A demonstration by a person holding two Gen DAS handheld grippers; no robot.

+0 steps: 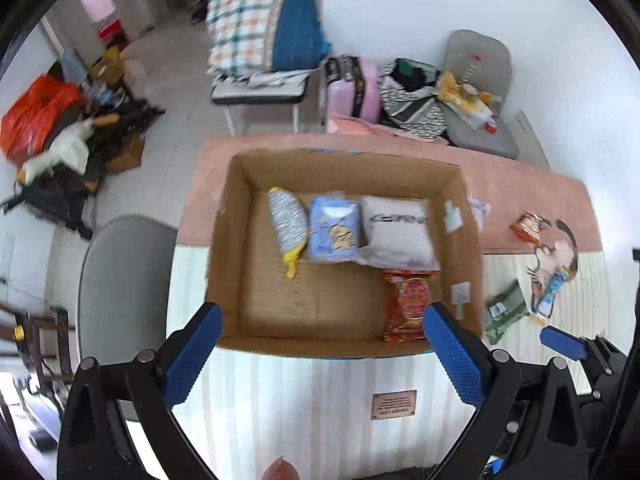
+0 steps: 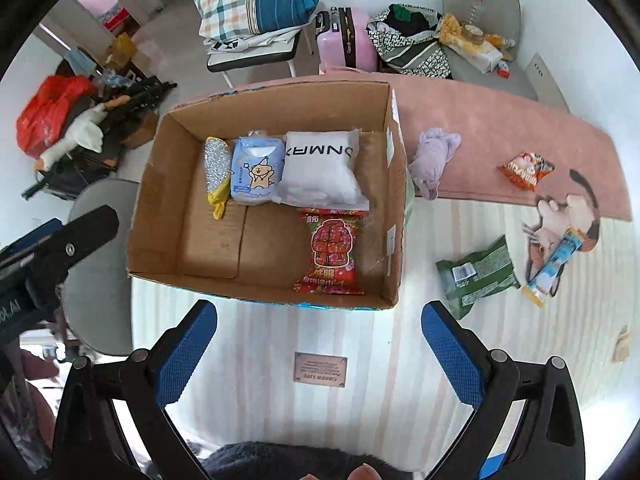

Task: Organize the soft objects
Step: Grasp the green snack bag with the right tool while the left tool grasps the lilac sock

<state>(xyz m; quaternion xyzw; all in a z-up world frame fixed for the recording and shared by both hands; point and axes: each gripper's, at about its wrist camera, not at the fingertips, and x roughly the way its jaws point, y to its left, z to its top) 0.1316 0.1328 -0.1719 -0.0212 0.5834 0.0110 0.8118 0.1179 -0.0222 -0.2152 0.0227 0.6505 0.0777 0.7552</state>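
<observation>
I see both claws spread wide and empty: my left claw point(image 1: 322, 354) hangs over the near rim of the cardboard box point(image 2: 176, 236), my right claw point(image 2: 320, 354) just short of that rim, above the striped cloth point(image 2: 400, 360) covering the bench. The box is open-topped, plain corrugated brown, with a creased floor. Along its far wall lie a glittery silver pouch with a yellow tail point(image 2: 216, 168), a soft pale-blue packet printed with a cartoon bear point(image 2: 256, 176), and a puffy white plastic pack point(image 2: 320, 168), each touching the next. Nearer me inside the box sits a crinkly red floral packet point(image 2: 330, 252). To the right of the box, on the pink plush runner point(image 2: 500, 120), lie a limp lilac cloth point(image 2: 434, 158) and an orange snack bag point(image 2: 526, 170); a green pouch point(image 2: 476, 272) and a blue stick pack point(image 2: 554, 260) rest on the stripes. Beyond the box stand a pink suitcase point(image 2: 344, 38) and grey chairs on pale tile.
</observation>
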